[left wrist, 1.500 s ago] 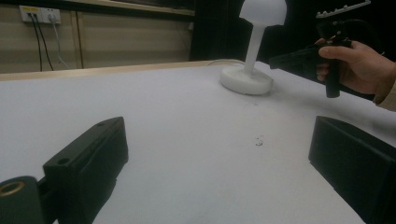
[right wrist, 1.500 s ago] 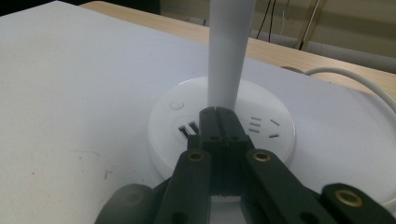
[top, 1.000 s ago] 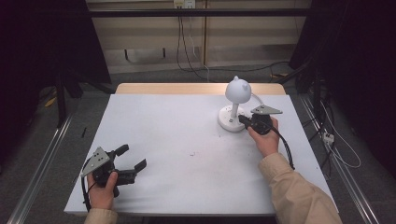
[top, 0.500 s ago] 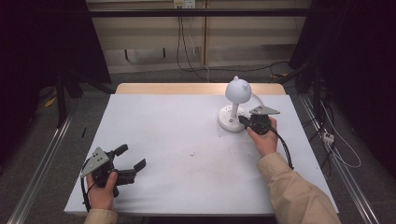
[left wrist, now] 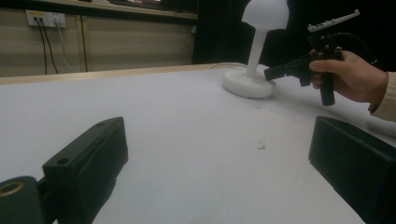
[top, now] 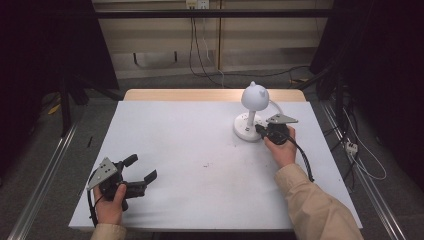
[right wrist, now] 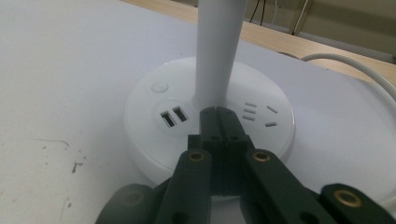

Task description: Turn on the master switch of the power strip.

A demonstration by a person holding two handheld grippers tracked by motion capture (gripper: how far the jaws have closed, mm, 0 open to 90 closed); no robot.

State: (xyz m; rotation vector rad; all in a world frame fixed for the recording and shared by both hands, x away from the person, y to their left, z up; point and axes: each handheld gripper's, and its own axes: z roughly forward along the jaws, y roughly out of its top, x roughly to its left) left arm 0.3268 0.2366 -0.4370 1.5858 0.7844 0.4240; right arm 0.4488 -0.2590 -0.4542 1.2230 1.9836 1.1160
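A white table lamp (top: 255, 97) with a domed head stands on a round base (top: 246, 131) at the back right of the white table (top: 200, 145). My right gripper (top: 259, 129) is shut with nothing between its jaws. Its tips (right wrist: 218, 114) lie over the base (right wrist: 154, 107), right at the foot of the stem (right wrist: 219, 46). The base top carries a round button (right wrist: 159, 87), two USB ports (right wrist: 172, 116) and socket slots (right wrist: 259, 114). My left gripper (top: 141, 168) rests open near the front left corner, far from the lamp (left wrist: 256, 51), with bare table between its jaws (left wrist: 219, 154).
A white cable (right wrist: 355, 70) runs from the lamp base toward the back right. A wooden strip (top: 210, 95) edges the table's far side. Small dark marks (top: 206, 165) dot the middle of the tabletop. Metal rails (top: 45, 175) flank the table.
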